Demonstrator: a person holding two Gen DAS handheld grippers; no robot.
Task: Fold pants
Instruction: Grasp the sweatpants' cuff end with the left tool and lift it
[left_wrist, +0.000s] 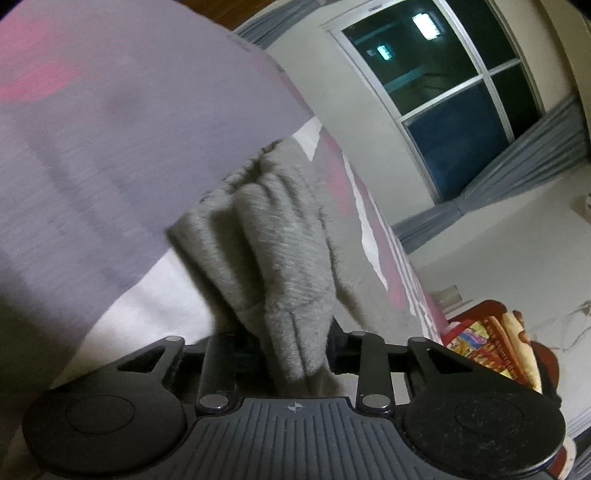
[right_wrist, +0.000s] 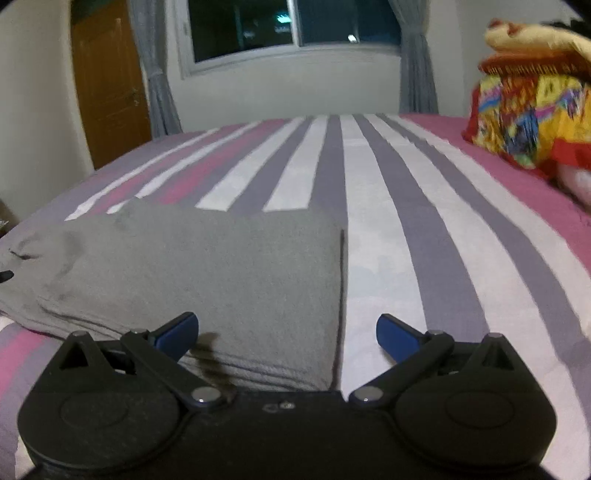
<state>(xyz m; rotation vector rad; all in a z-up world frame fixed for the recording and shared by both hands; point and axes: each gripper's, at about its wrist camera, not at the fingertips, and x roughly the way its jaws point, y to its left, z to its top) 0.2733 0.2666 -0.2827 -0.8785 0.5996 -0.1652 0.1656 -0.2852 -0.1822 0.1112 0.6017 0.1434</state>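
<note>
Pinching a bunched wad of grey cloth, the left gripper (left_wrist: 291, 347) is holding one end of the pants (left_wrist: 280, 236); the fabric is gathering into ridges right between its two black arms, and the tilted view suggests the wrist is rolled over. The right gripper (right_wrist: 286, 332) is standing spread wide, its blue fingertips (right_wrist: 177, 332) hanging over the near edge of the pants (right_wrist: 192, 273) with nothing pressed between them.

In the right view the pants are lying flat on the striped bed cover (right_wrist: 406, 236), already doubled into a neat grey slab with stacked layers showing along the near edge and a straight edge at the right side. Judging from that, a further fold is under way: the left side is being picked up while the right side is waiting free. The next move probably calls for carrying the pinched end across the slab and laying it down square, with the open gripper either pinning or taking the near edge so the layers are not sliding.

A pile of bright blankets (right_wrist: 532, 122) is sitting well apart at the far right of the bed, and the window (right_wrist: 295, 33) is beyond. Nothing is blocking the fold.
</note>
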